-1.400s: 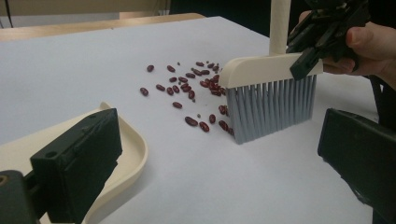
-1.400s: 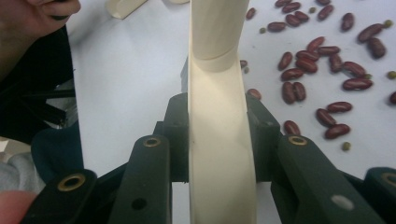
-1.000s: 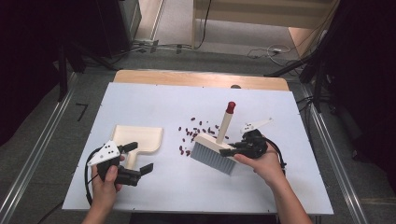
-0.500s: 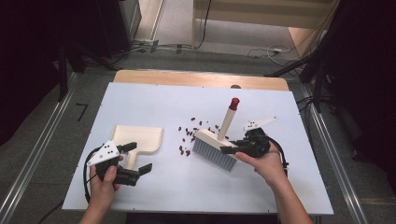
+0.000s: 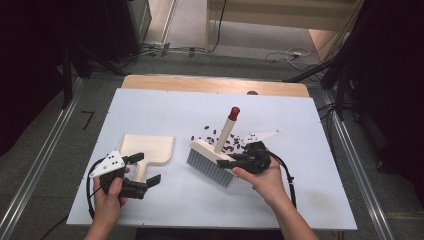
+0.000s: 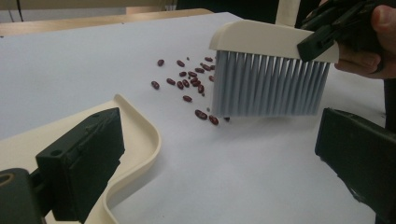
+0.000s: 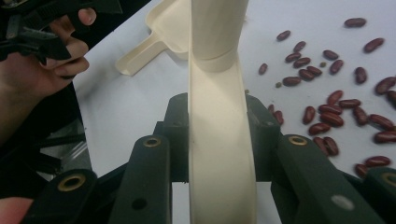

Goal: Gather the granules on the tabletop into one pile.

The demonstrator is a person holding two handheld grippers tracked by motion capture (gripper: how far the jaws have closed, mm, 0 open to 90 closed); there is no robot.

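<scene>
My right gripper (image 5: 227,162) is shut on the cream head of a brush (image 5: 212,160), its jaws pressing both sides of the brush back (image 7: 219,140). The grey bristles (image 6: 271,84) point down at the white table. The handle (image 5: 226,131) rises tilted to a red tip. Several red beans (image 5: 225,141) lie scattered behind and beside the bristles, some at their lower edge (image 6: 205,115). A cream dustpan (image 5: 150,146) lies flat to the left. My left gripper (image 5: 148,168) is open at the dustpan's handle, one jaw over the pan's rim (image 6: 135,135).
The white table top (image 5: 300,200) ends in a bare wooden strip (image 5: 210,84) at the far edge. Metal rails run along both sides on the floor. A cable trails from each gripper toward the person.
My right gripper has carried the brush leftward, toward the dustpan. The left gripper and the dustpan have stayed where they were.
</scene>
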